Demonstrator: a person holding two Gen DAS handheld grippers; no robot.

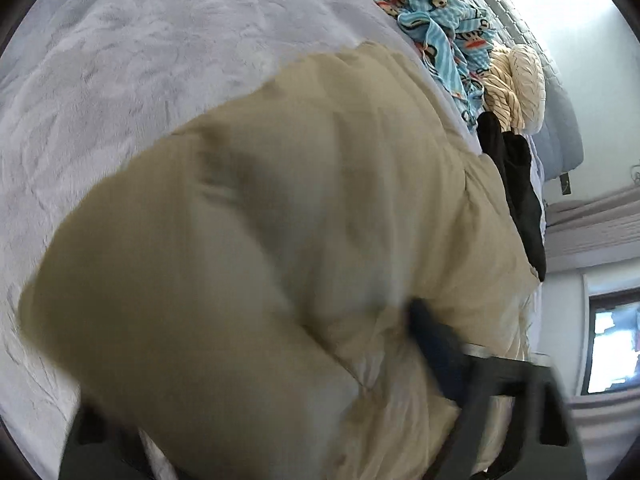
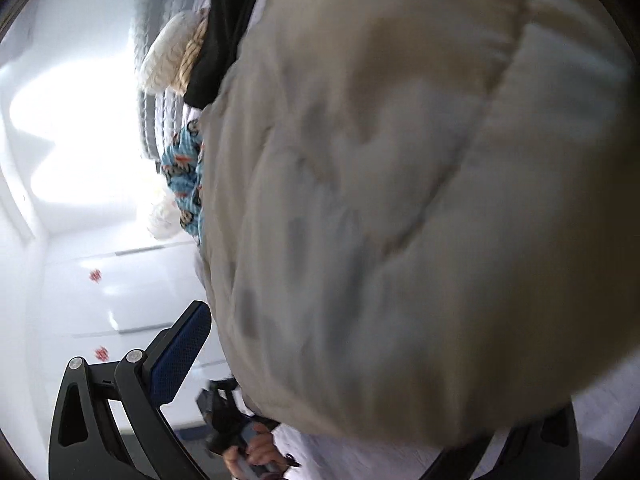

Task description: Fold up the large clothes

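Bedspread (image 1: pixel 120 80) under beige jacket (image 1: pixel 280 220), hand-held gripper (image 1: pixel 280 420) astride.

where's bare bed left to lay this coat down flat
The open patch is the pale bedspread, bordered by the beige coat on one side and running up toward the far edge. It is crowded along the other side: the blue monkey-print cloth, the cream knit and the black garment lie bunched in a row beside the coat.
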